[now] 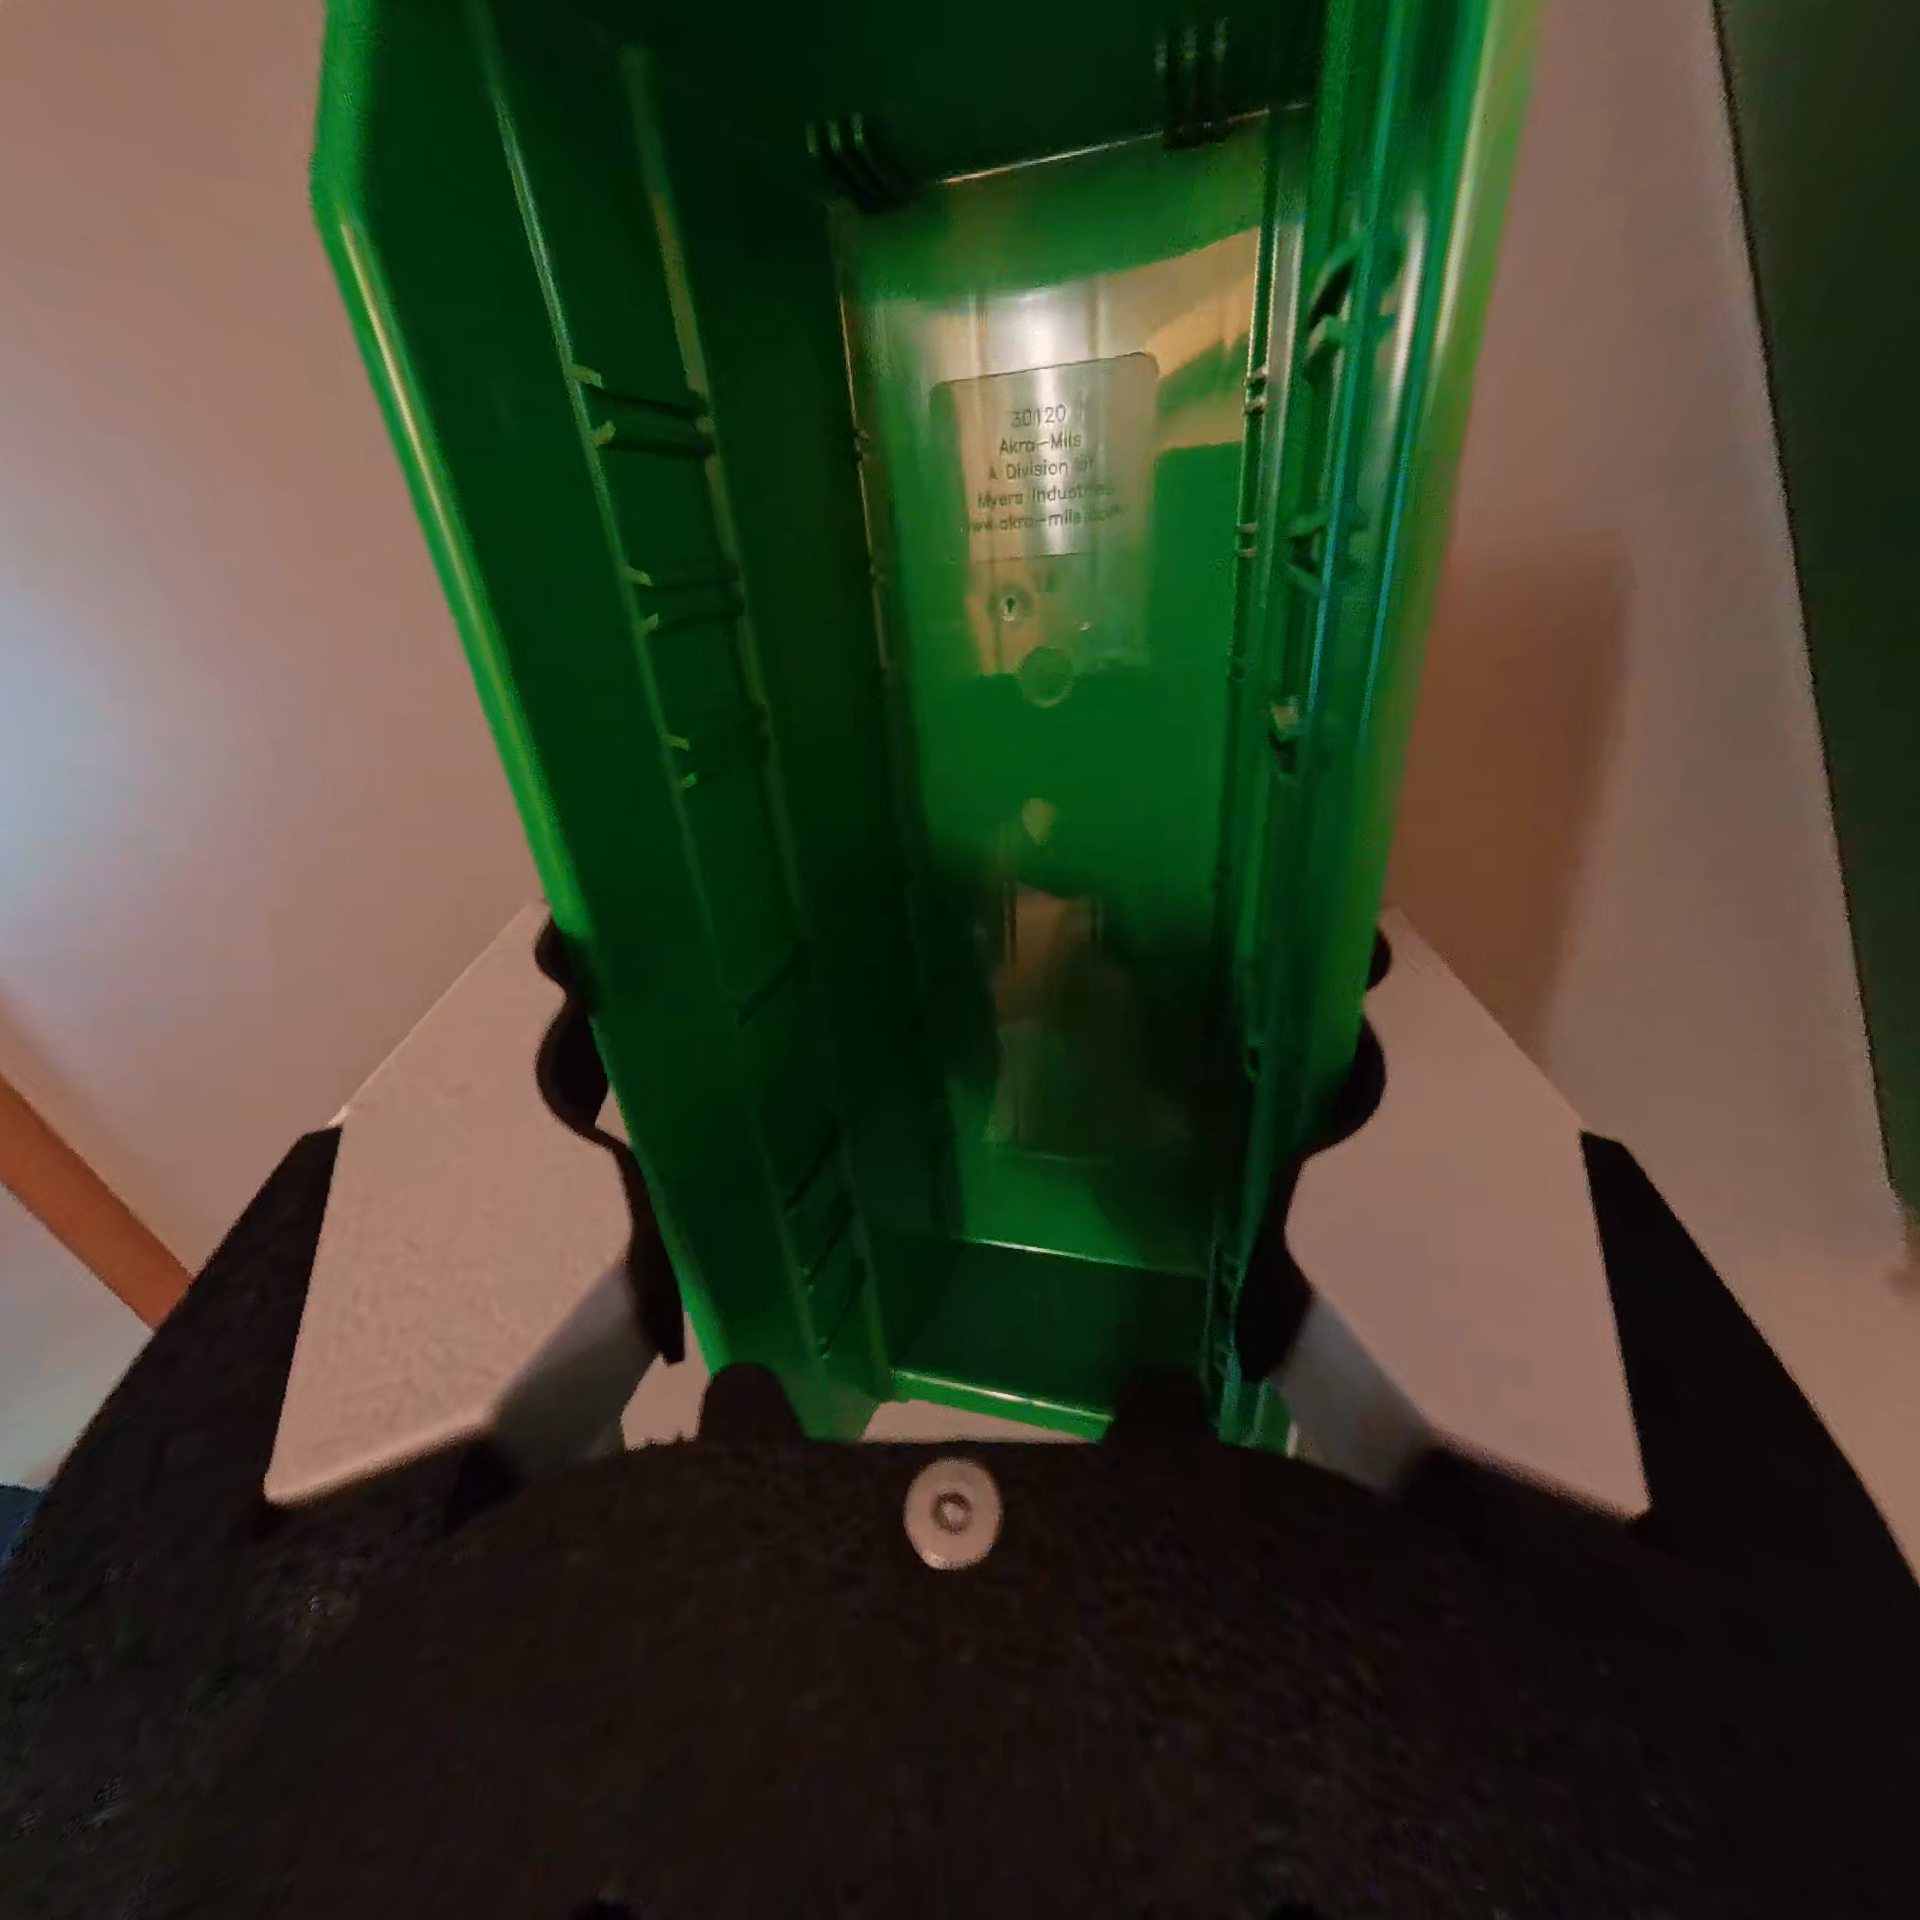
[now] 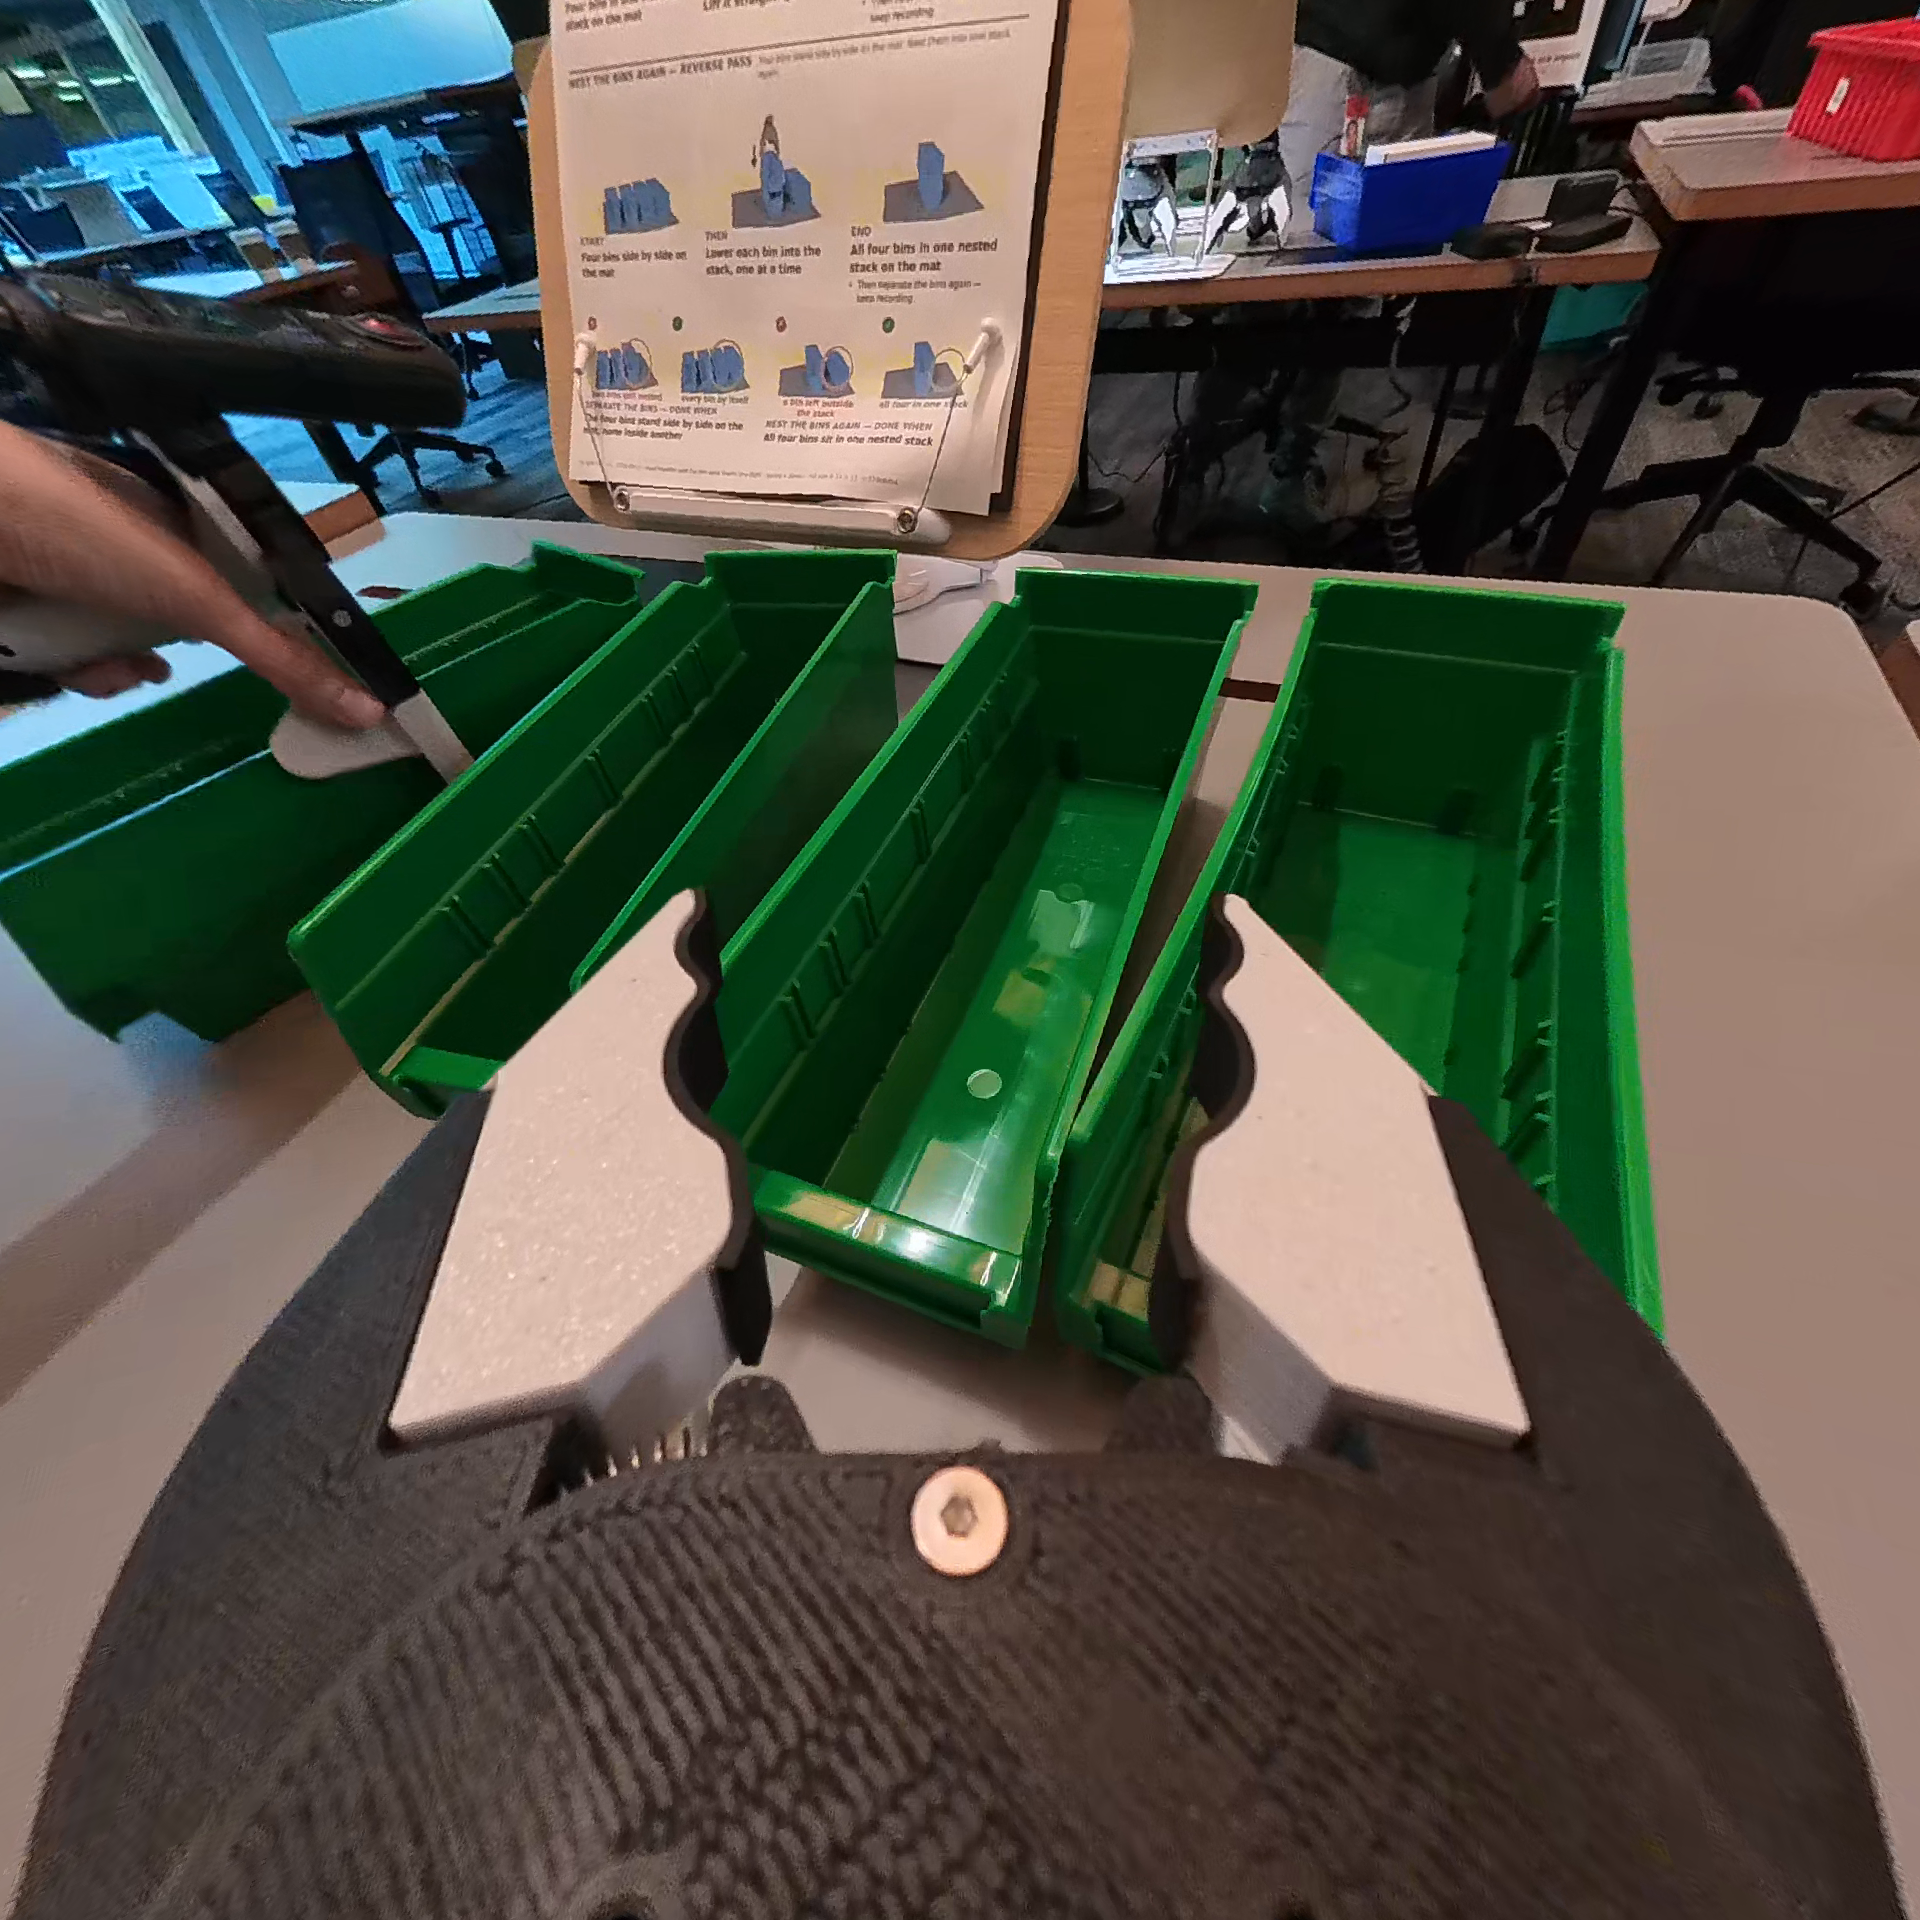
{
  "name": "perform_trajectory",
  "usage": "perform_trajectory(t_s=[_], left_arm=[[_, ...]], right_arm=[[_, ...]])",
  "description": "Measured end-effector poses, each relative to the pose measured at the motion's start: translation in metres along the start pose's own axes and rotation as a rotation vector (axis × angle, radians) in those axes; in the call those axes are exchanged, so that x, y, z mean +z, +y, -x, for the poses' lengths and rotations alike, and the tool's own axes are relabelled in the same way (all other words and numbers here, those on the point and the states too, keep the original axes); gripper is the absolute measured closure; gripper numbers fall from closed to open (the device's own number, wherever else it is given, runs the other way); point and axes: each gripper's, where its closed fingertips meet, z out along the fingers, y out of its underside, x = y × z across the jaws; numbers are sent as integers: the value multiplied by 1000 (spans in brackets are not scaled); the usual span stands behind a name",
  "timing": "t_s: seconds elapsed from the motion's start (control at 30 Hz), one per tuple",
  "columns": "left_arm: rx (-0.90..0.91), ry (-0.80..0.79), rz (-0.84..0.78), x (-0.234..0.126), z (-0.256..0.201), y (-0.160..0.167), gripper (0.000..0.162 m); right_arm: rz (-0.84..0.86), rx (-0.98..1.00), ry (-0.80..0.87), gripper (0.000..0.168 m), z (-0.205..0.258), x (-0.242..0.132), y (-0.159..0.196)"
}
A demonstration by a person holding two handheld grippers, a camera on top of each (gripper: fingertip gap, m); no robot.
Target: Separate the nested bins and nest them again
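**The left claw holds one long green plastic bin; three more sit side by side on the table.**

The held green bin [image 1: 1039,727] runs straight away from the left claw [image 1: 961,1039], toward 12 o'clock, squeezed across its narrow end. The right claw [image 2: 961,1101] is apart and holds nothing. The middle green bin [image 2: 935,987] lies just ahead of it, also pointing to 12 o'clock, on the grey table [image 2: 1766,831].

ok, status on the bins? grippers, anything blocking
Left gripper shut on leftmost green bin, bin tipped. Right gripper open, hovering before the three other bins, side by side on table. Nothing blocking.
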Motion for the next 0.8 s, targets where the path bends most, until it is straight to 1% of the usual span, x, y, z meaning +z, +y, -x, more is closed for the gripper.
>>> perform_trajectory(t_s=[0.23,0.27,0.37,0.43,0.47,0.5,0.57,0.6,0.8], left_arm=[[96,66,47,-1,6,3,19],[101,80,50,-1,5,3,21],[132,150,60,-5,0,5,20],[142,195,60,-10,-2,6,28],[134,210,58,-11,-3,7,28],[132,219,64,-10,-4,9,26],[145,226,100,-5,-5,17,15],[145,232,108,-4,-6,19,13],[139,240,68,-4,-7,17,18]], right_arm=[[-13,22,2,77,-8,-5,-1],[-13,26,3,77,-9,-6,-1],[-16,29,12,77,-13,-8,-1],[-16,33,10,77,-13,-7,-1],[-14,35,9,77,-14,-6,0],[-11,36,8,77,-14,-6,1],[-5,37,3,77,-13,-4,2],[-3,36,-1,77,-12,-3,3],[-7,35,-2,77,-11,-4,2]])
